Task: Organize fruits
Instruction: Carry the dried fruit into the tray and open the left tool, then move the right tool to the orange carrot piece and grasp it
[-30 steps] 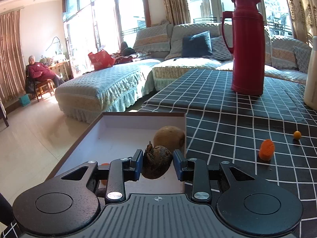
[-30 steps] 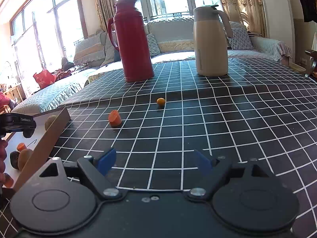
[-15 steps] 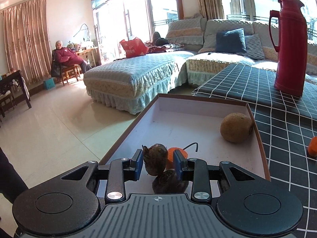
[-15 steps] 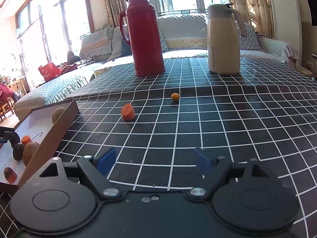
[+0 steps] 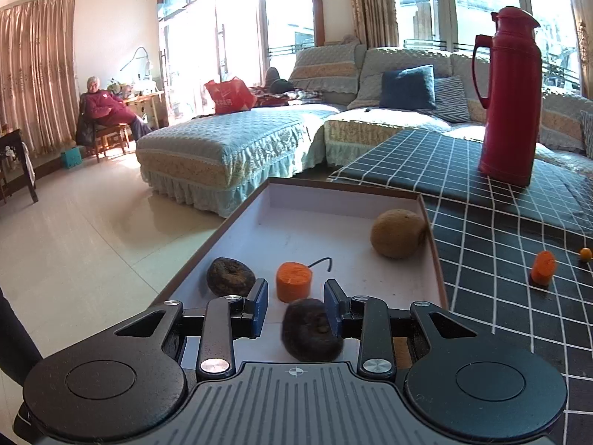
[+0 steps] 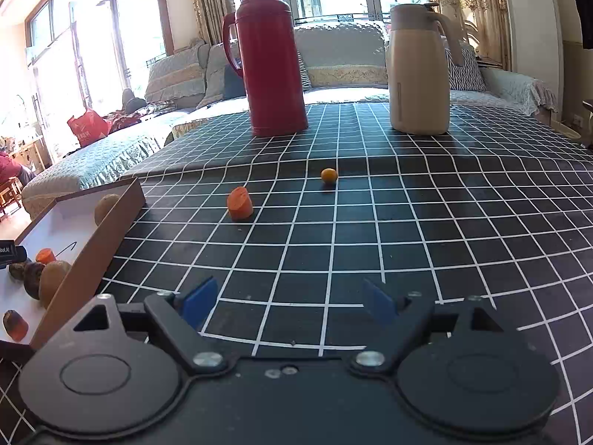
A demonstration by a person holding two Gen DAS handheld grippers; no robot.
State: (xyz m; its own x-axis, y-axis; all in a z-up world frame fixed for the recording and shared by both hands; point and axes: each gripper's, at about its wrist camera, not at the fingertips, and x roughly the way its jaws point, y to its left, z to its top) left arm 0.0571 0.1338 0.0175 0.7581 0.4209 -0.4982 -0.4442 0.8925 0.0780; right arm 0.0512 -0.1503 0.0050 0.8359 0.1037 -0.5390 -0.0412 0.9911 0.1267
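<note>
A shallow box (image 5: 348, 193) lies at the table's left edge and holds a tan round fruit (image 5: 397, 233), an orange carrot chunk (image 5: 294, 281) and two dark brown fruits (image 5: 229, 276) (image 5: 310, 330). My left gripper (image 5: 295, 302) is open and empty above the box, one dark fruit just below its right finger. A second carrot chunk (image 6: 240, 203) and a small orange fruit (image 6: 328, 175) lie on the checked cloth (image 6: 407, 222). My right gripper (image 6: 287, 302) is open and empty, low over the cloth near the front. The box (image 6: 107, 218) shows at its left.
A tall red thermos (image 6: 272, 63) and a beige jug (image 6: 418, 70) stand at the back of the table. Sofas lie behind the table. A seated person (image 5: 102, 105) is far left across the floor. The table's left edge drops off beside the box.
My left gripper carried a dark fruit over the box, then opened; the fruit now lies in the box at the left. The right gripper has edged forward a little, still open.
</note>
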